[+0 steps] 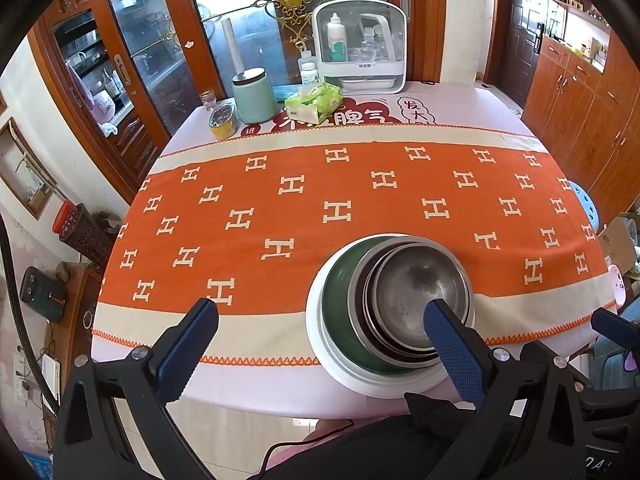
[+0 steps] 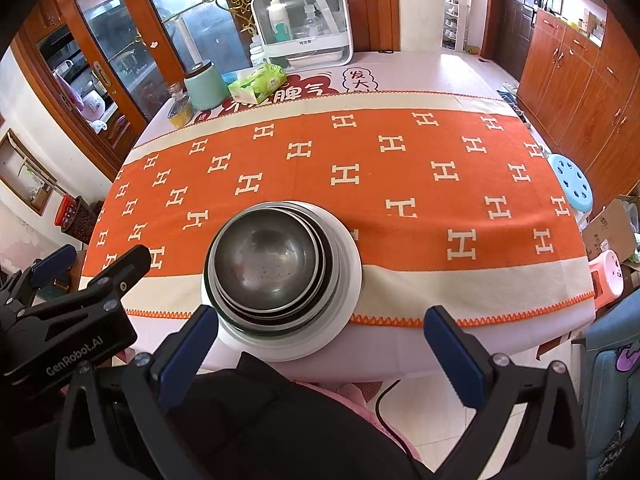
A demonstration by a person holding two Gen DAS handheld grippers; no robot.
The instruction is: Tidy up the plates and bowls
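Observation:
A stack of dishes stands near the table's front edge: a white plate [image 1: 320,344] [image 2: 348,280] at the bottom, a green bowl [image 1: 340,288] on it, and nested steel bowls [image 1: 416,292] [image 2: 264,260] on top. My left gripper [image 1: 322,310] is open, held above the front edge; its right finger overlaps the stack in the view and nothing is between the fingers. My right gripper [image 2: 322,316] is open too, back from the stack, which lies ahead of its left finger. The left gripper's body [image 2: 72,312] shows at the right wrist view's left edge.
An orange patterned cloth [image 1: 360,208] [image 2: 400,168] covers the table. At the far side stand a mint canister [image 1: 254,96], a tissue pack [image 1: 314,102], a small tin [image 1: 222,122] and a white case with bottles [image 1: 360,46]. A blue stool [image 2: 572,180] is at the right; wooden cabinets surround.

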